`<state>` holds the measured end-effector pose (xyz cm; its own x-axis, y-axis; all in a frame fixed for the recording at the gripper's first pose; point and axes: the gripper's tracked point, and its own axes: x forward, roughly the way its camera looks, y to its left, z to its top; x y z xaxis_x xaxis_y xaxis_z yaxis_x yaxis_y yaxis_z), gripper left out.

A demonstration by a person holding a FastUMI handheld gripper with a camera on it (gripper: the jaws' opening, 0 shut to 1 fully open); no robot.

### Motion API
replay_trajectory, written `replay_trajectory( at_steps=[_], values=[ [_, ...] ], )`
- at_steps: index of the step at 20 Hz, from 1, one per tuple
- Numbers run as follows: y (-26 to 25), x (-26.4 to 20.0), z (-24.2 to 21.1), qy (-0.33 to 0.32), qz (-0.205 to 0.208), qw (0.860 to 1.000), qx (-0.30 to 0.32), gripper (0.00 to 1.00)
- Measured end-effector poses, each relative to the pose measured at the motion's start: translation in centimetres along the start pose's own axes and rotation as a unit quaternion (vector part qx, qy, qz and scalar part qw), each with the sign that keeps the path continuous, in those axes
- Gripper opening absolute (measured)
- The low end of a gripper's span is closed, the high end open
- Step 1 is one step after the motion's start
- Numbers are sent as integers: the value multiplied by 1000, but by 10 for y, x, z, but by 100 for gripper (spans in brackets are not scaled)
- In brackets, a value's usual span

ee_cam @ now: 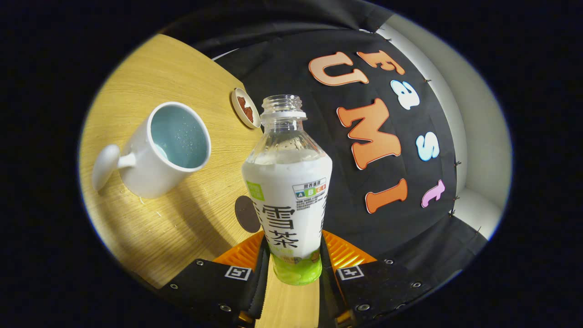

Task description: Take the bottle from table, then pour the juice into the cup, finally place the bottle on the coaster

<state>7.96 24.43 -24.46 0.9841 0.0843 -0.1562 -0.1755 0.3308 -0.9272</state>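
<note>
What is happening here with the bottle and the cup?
A handheld gripper is shut on a bottle, both fingers pressing its lower part. The bottle has no cap and is lifted off the wooden table. It holds a milky white drink almost up to its shoulder. A white cup with a pale blue inside stands beyond the fingers and looks empty of drink. A dark round coaster lies close behind the bottle, and a small dish sits farther back. Pouring does not seem to have begun.

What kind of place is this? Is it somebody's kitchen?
Probably not a kitchen: it looks like a small test booth. A wooden table holds a mug, black cloth hangs behind, and the gripper holds a bottle.
</note>
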Motion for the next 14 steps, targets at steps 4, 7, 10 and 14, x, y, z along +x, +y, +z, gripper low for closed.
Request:
replay_trajectory(
  at_steps=[4, 7, 10, 14],
  values=[
    [-10, 3, 1, -10, -20, 998, -66, 54],
    [-12, 5, 1, -16, -25, 994, -102, 54],
    [-18, 6, 2, -19, -28, 992, -123, 54],
    [-25, 4, 5, -24, -34, 987, -155, 54]
  ],
)
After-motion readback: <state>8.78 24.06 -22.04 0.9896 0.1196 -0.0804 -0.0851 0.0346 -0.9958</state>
